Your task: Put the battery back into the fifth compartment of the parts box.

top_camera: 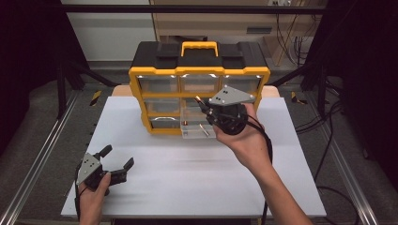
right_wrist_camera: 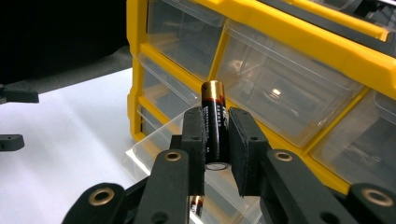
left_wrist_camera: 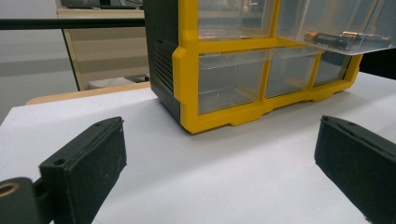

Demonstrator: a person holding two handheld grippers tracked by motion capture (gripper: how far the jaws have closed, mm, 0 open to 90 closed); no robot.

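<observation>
Right gripper view: my right gripper pinches 1 battery upright, above the pulled-out drawer of the organizer | left gripper spread, near left, idle | step: carrying battery | next: pick a clear bin, then release.

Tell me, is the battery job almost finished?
Partway, it seems. A clear drawer of the yellow box is already pulled out, with batteries lying in it. The right tongs pinch one battery above that drawer. The left tongs rest open on the table. The drawer isn't closed yet.
</observation>
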